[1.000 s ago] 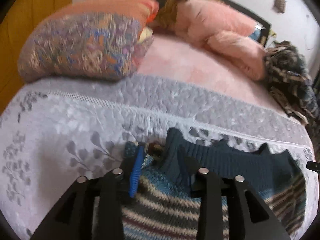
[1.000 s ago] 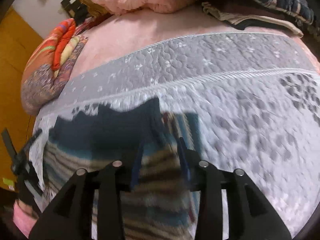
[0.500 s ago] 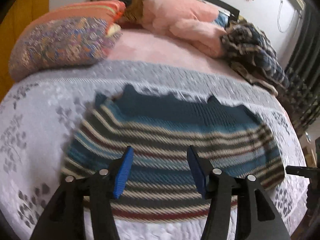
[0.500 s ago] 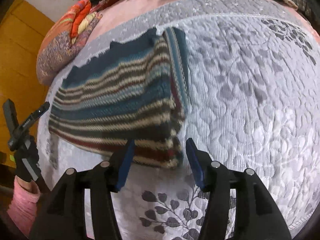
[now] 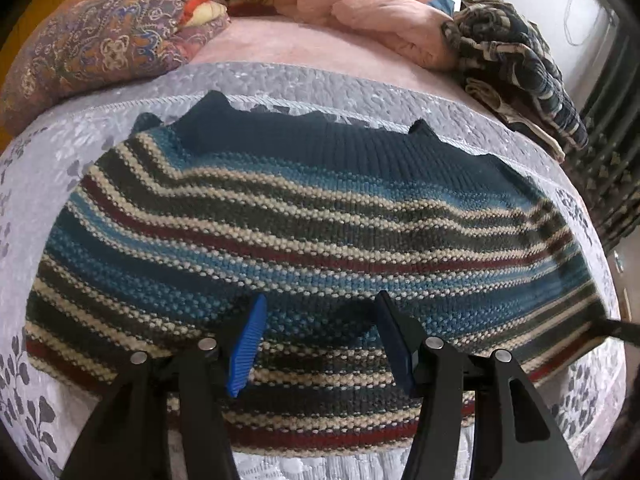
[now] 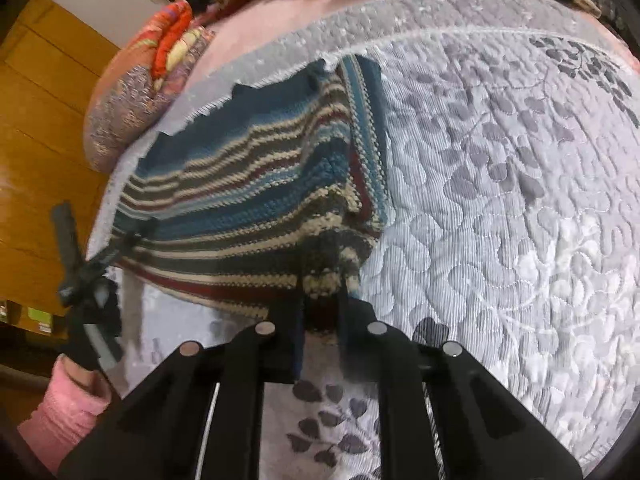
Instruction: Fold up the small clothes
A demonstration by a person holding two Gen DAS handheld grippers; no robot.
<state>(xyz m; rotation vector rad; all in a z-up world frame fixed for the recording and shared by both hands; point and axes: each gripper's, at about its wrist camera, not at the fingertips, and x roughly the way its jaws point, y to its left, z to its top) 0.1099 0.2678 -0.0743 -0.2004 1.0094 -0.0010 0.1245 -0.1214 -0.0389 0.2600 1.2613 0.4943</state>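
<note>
Striped sweater (image 5: 312, 232): flat on my grey quilt (image 6: 500, 200), partly folded; further folds judged outstanding; my right gripper (image 6: 320, 312) pinches its near corner; my left gripper (image 5: 320, 344) gapes, empty, above the hem.

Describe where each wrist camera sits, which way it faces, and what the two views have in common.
Left wrist: rides the left gripper, low over the striped sweater, facing the pillows at the bed's head; fingers open, no hand visible.
Right wrist: rides the right gripper at the sweater's near right corner, facing across the grey quilt; fingers closed on the knit; a pink sleeve shows lower left.
Shared: sweater, quilt, patterned pillows.
</note>
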